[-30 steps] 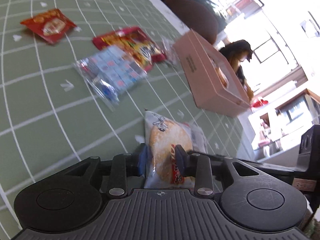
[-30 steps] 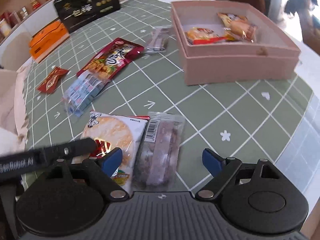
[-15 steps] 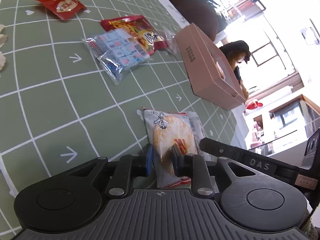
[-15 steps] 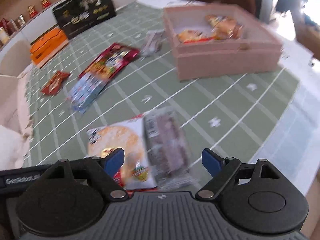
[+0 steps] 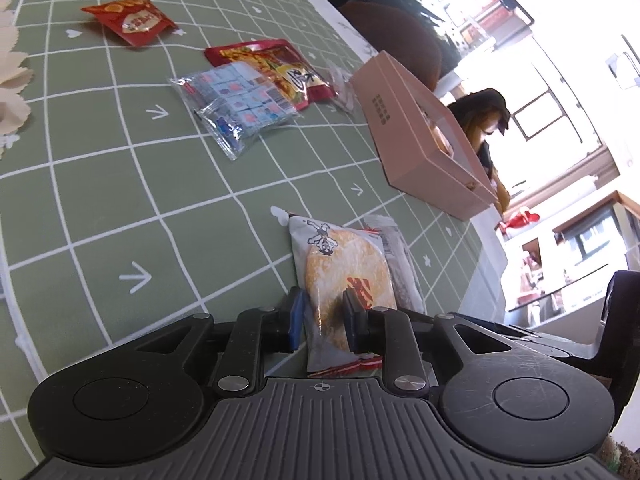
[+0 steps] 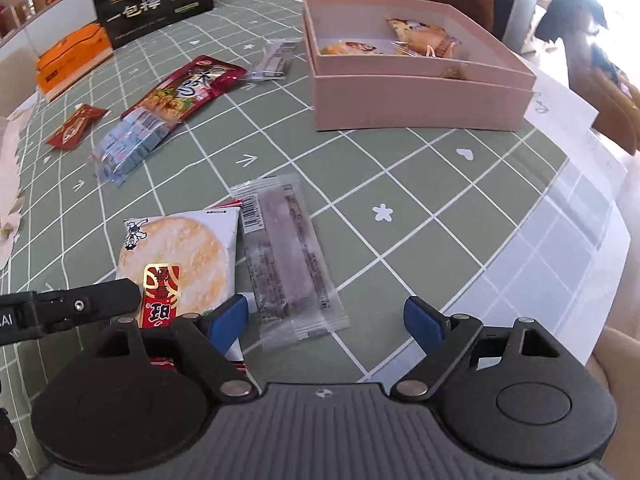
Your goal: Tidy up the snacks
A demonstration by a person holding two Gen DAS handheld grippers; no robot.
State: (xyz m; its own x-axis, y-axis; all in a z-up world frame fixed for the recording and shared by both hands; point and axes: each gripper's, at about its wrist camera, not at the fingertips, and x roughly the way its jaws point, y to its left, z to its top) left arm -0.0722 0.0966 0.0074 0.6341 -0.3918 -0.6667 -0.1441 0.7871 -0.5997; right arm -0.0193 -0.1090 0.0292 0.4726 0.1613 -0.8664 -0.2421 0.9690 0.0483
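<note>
My left gripper (image 5: 322, 318) is shut on the near end of a rice cracker packet (image 5: 340, 276), white with a round golden cracker; the packet also shows in the right wrist view (image 6: 176, 260). A clear-wrapped dark bar (image 6: 288, 256) lies just right of it, partly under its edge (image 5: 396, 256). My right gripper (image 6: 328, 320) is open, its jaws wide apart around the bar's near end. The pink box (image 6: 416, 92) stands at the back right with several snacks inside; it also shows in the left wrist view (image 5: 420, 148).
On the green grid tablecloth (image 6: 400, 184) lie a red noodle packet (image 6: 188, 88), a blue candy bag (image 6: 128, 144), a small red sachet (image 6: 76, 126) and a clear wrapper (image 6: 272, 60). A black bag (image 6: 154, 0) and orange box (image 6: 72, 60) stand behind. The table edge runs right.
My left gripper has closed tighter on the rice cracker packet. The right gripper has shifted and steadied over the dark bar, still open.
</note>
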